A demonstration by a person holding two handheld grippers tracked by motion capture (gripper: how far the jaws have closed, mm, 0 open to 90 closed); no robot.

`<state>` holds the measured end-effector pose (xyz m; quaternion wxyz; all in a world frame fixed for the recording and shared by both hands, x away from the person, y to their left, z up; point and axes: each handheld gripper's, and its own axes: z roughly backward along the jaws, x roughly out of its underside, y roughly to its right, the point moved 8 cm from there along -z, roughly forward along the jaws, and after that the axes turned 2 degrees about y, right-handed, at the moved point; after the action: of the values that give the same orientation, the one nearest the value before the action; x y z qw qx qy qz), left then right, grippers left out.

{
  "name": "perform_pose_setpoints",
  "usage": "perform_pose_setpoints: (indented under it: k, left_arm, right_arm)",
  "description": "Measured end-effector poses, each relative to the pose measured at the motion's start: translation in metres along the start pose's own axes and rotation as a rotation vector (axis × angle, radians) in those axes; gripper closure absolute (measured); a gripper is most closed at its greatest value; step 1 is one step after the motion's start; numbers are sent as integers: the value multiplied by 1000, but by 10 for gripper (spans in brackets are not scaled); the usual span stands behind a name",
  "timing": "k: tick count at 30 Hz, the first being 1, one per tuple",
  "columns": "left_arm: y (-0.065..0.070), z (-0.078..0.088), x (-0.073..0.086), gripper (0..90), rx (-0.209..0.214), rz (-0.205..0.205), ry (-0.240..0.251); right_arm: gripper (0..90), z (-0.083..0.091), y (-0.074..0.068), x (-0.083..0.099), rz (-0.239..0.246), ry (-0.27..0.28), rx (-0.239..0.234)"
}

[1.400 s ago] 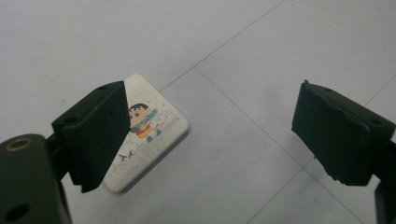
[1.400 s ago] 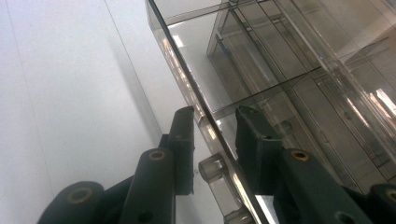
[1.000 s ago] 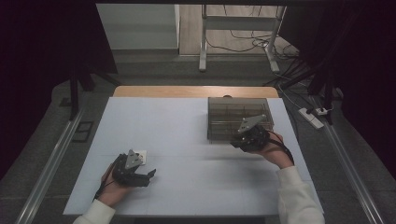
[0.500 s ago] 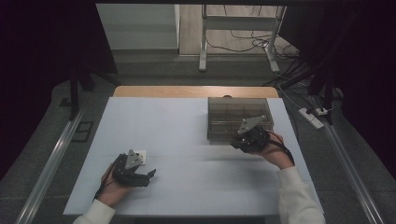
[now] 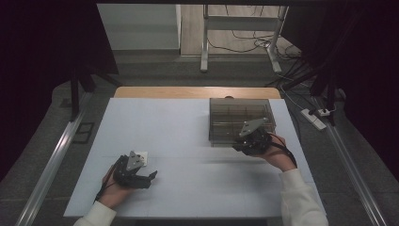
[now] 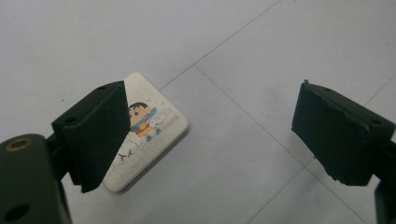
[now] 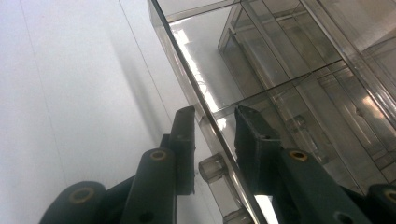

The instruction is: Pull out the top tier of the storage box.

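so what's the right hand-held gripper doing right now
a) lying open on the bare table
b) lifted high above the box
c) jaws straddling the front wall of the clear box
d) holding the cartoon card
c: in the right gripper view the right hand-held gripper has one jaw on each side of the clear box wall, still slightly apart.

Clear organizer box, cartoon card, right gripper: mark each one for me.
Clear organizer box (image 5: 235, 113), high view, on its top panel.
Cartoon card (image 6: 149, 119), left gripper view, on the printed figure.
Right gripper (image 7: 215, 116), right gripper view, midway between its fingertips.
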<state>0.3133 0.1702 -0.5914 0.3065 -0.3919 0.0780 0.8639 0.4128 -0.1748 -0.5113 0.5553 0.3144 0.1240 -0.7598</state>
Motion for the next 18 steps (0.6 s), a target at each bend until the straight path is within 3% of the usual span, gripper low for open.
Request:
perform_pose_setpoints:
  k: [18]
  left_arm:
    - [0, 1, 0, 117, 2, -1, 1]
  right_arm:
    - [696, 1, -5, 1, 14, -4, -7]
